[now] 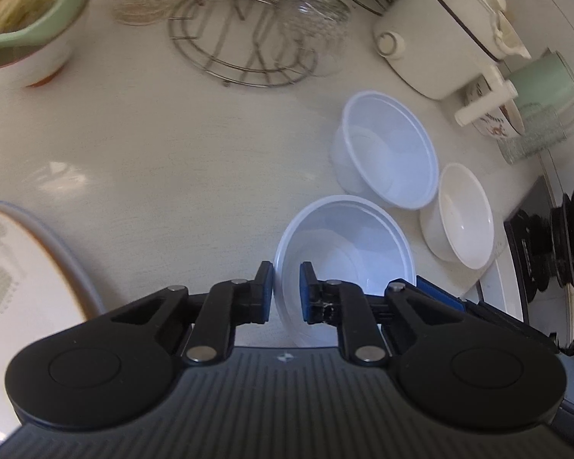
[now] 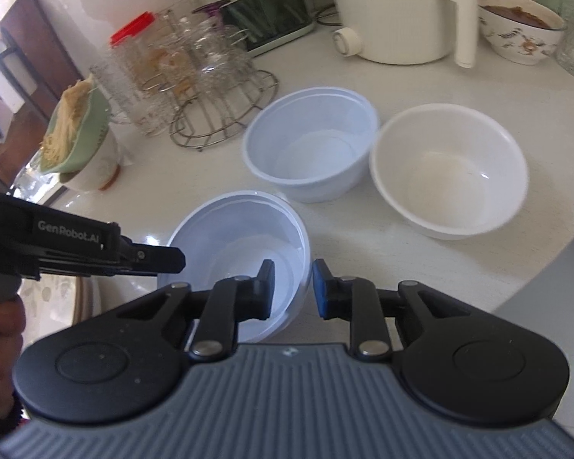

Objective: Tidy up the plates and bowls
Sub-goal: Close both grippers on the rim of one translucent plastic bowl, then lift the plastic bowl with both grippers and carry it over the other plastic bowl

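Nearest to us, the left gripper (image 1: 287, 290) has its fingers on either side of the near rim of a translucent white plastic bowl (image 1: 348, 244), one finger outside the wall and one inside; a narrow gap shows, so we cannot tell whether they pinch the rim. From the right wrist view, the right gripper (image 2: 292, 288) straddles the opposite side of that same bowl (image 2: 241, 237), jaws apart with the rim between them, not clearly touching. The left gripper's black body (image 2: 76, 244) reaches in from the left at the bowl's edge.

The bowl sits on the pale countertop (image 1: 172, 153), thin-walled with a ridged lip. At our left lies a patterned plate (image 1: 15, 267).

Just behind stand a second plastic bowl (image 2: 313, 145) and, touching it, an opaque white ceramic bowl (image 2: 449, 168), both upright.

Farther back we see a wire rack (image 2: 225, 114) crowded with glass cups, a green dish of noodles (image 2: 76, 126) resting on a white bowl, a cream electric pot (image 2: 394, 7) with a side handle, and a flowered bowl (image 2: 520, 30).
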A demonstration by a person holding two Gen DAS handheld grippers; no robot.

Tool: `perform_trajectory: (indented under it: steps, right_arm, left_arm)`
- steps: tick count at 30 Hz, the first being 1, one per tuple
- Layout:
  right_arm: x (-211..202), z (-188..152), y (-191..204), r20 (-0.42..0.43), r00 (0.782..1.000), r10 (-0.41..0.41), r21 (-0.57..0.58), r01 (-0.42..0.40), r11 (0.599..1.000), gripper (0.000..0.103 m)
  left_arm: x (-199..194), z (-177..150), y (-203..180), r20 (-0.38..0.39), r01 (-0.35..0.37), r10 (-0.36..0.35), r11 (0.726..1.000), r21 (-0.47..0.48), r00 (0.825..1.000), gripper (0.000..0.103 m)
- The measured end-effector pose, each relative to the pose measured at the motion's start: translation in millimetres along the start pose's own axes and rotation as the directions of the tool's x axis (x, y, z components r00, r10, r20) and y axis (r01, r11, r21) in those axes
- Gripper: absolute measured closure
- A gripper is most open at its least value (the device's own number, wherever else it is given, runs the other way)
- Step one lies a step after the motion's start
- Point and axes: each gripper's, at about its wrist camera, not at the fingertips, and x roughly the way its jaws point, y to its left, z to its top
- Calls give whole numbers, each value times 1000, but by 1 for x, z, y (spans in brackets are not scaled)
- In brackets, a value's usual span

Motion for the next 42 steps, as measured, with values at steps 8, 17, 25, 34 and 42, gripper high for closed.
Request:
perform_trajectory:
  steps: [8,17,25,34,42]
  right_arm:
    - [13,14,32,-15,996,88,-79,-89,993,78]
    - [30,18,58,-54,991,125,-144,-132,981,77]
    - [27,18,60,-59,988,144,-149,-151,977,76]
    - [2,22,62,19,991,133,-165,-128,978,66]
    - [-31,20,65,100,988,117,-163,-100,981,66]
  left_arm:
    - [-25,-2,27,56,-79,82,995,-55,995,86]
    - [-35,-3,46,80,-135,143,986,-95,987,85]
    - [-40,-9,48,91,-149,158,983,-103,983,79]
    - [-66,-15,42,160,-146,157,986,-79,974,63]
    - [-100,-26,26,232,-141,140,990,-14,963,63]
